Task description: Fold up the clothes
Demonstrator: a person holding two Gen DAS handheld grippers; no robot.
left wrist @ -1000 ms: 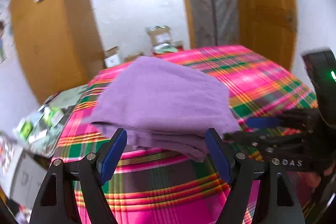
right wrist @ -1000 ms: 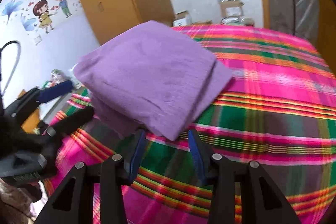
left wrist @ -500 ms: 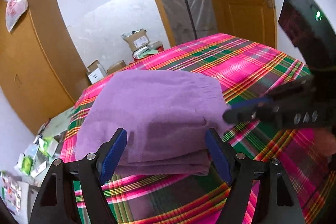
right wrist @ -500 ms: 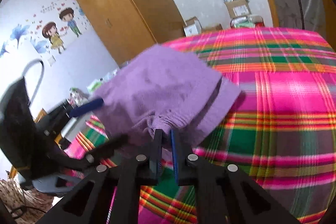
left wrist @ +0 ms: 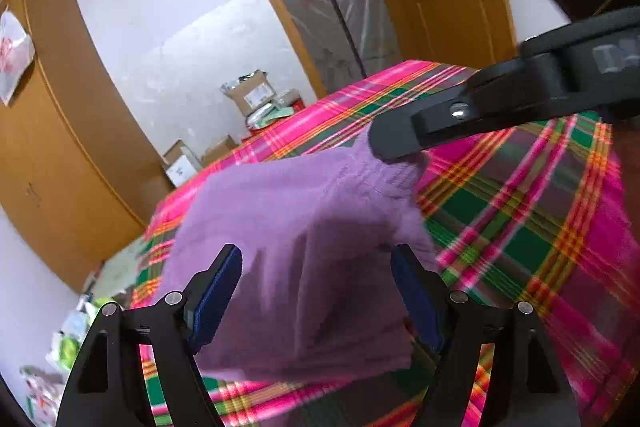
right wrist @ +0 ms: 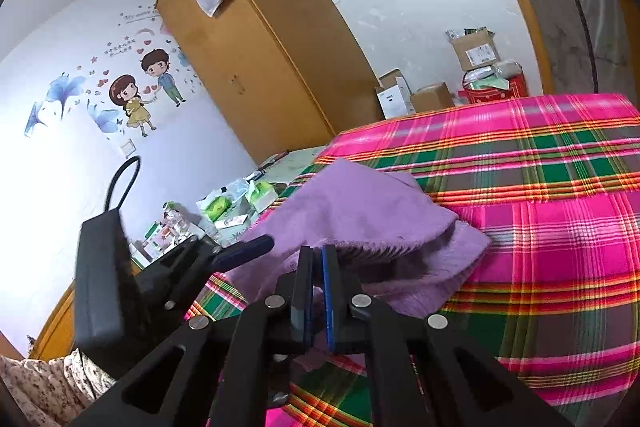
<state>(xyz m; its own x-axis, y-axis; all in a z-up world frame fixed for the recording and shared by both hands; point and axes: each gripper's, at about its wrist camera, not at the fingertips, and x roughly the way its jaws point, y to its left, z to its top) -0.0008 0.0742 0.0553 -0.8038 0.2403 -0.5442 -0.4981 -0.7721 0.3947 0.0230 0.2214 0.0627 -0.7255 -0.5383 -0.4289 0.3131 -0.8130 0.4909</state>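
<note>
Cloth [right wrist: 360, 211], a folded purple piece, lay on the plaid bedspread [right wrist: 540, 187] near its edge. My right gripper [right wrist: 318, 259] had its jaws pinched nearly together on the cloth's near edge, with the top layer raised clear of the layers below. My left gripper [left wrist: 316, 291] stood with jaws wide apart, the cloth between its blue pads [left wrist: 218, 291] but not squeezed.

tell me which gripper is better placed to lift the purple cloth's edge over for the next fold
Right. The right gripper is shut on the purple cloth at its edge; the left gripper is open, its pads not pressing it.
</note>
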